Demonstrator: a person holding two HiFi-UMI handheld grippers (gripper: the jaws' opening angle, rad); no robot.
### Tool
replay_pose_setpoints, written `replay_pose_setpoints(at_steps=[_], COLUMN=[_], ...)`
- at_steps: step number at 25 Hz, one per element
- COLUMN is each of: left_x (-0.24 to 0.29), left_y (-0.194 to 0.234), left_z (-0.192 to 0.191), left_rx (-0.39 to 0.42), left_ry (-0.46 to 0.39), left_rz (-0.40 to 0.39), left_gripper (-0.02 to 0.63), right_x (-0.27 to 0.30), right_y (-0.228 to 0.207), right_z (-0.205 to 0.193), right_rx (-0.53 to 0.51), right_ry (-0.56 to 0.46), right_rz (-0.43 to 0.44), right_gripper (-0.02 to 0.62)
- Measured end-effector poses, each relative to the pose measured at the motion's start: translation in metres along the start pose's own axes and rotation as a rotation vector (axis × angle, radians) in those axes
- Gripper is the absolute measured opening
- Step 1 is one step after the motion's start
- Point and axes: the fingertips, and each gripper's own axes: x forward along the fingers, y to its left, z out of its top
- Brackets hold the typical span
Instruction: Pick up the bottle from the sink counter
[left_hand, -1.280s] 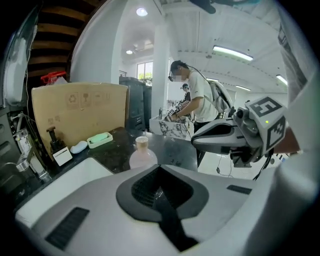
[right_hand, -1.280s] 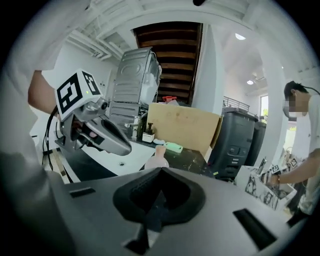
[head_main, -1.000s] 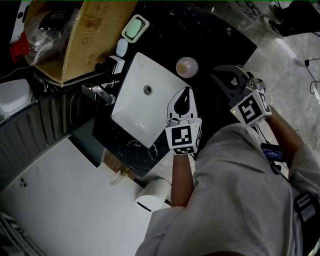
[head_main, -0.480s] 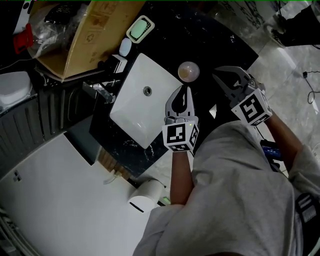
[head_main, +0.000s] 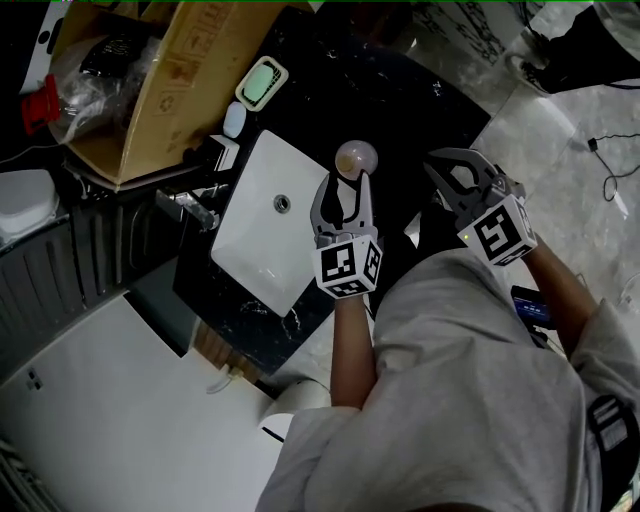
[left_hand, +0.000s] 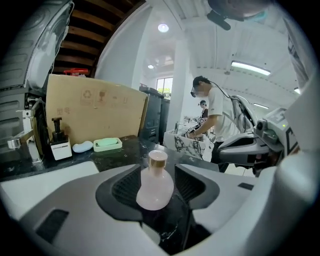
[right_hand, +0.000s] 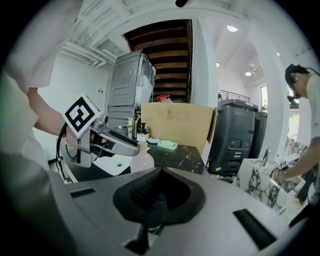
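Black marble sink counter (head_main: 400, 90) carries a white rectangular basin (head_main: 250, 240); a brown cardboard box (head_main: 180, 80) leans at the counter's far side. Left gripper (head_main: 347, 182) is over the counter at the basin's edge. Its jaws are apart, with the pale pink round-bodied bottle with a tan cap (left_hand: 155, 189) standing upright on the counter between the pads. A gap shows on each side, so it is not clamped. Right gripper (head_main: 448, 180) hovers near the counter's edge, well apart from the bottle, jaws spread and nothing between them. Mint-green soap dish (head_main: 260, 83) lies beside the box.
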Motion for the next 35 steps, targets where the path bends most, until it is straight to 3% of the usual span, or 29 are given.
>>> replay_pose_setpoints(at_steps=[16,27,31,35], left_x=[0.038,0.045,0.042,0.041], left_y=[-0.002,0.000,-0.002,-0.003], left_z=[0.003,0.006,0.010,0.009], left_rx=[0.046,0.100,0.110,0.126], left_ry=[-0.038,-0.056,-0.071,-0.068], left_rz=[-0.103,-0.102,-0.112,-0.120], left_gripper=[0.212,0.210,0.156,0.150], right_x=[-0.028,-0.034,-0.032,-0.030], right_y=[-0.019,-0.021,-0.021,-0.017], right_z=[-0.012,-0.022,-0.022,-0.022], right_rx=[0.095,0.131,0.120,0.139], right_ry=[0.033,0.056,0.057,0.051], right_rz=[-0.155,-0.200,-0.202,-0.198], right_gripper=[0.009,0.009,0.009,0.009])
